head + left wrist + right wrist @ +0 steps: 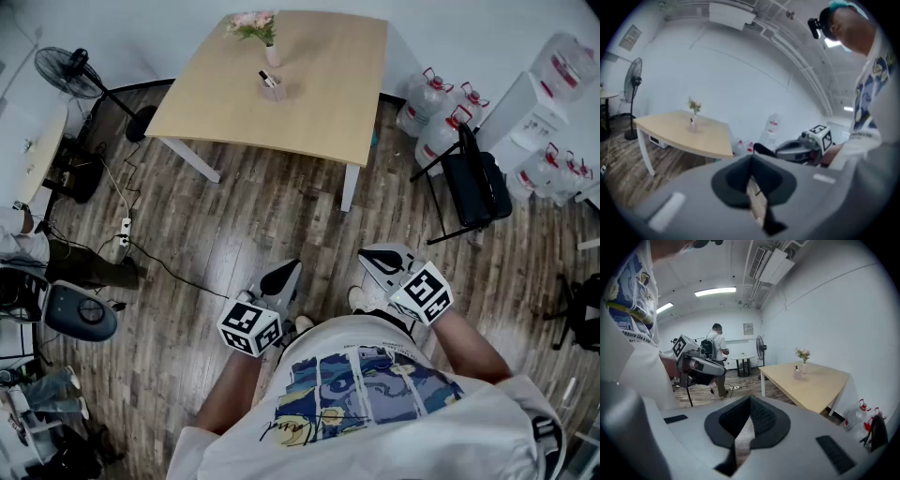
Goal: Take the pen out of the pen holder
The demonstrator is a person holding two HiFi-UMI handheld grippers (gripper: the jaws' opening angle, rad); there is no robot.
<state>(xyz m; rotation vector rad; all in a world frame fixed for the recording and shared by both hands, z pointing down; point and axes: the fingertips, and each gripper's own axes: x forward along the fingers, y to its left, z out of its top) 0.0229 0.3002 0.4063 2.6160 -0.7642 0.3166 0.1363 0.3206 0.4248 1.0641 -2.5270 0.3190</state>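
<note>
The clear pen holder (pixel 271 88) with a dark pen (pixel 266 79) in it stands on the far half of the light wooden table (pixel 309 103), just in front of a small vase of flowers (pixel 267 42). Both grippers are held close to my body, far short of the table. My left gripper (pixel 292 268) is shut and holds nothing. My right gripper (pixel 373 255) is shut and empty too. In the left gripper view the holder (pixel 692 126) is small and distant beyond the closed gripper (pixel 751 160). The right gripper view shows the holder (pixel 797 374) beyond the closed gripper (pixel 750 400).
A black folding chair (pixel 473 183) and several water bottles (pixel 433 111) stand right of the table. A floor fan (pixel 70 73), a power strip with cables (pixel 123 230) and another small table are at the left. A person (pixel 717 350) stands at the back of the room.
</note>
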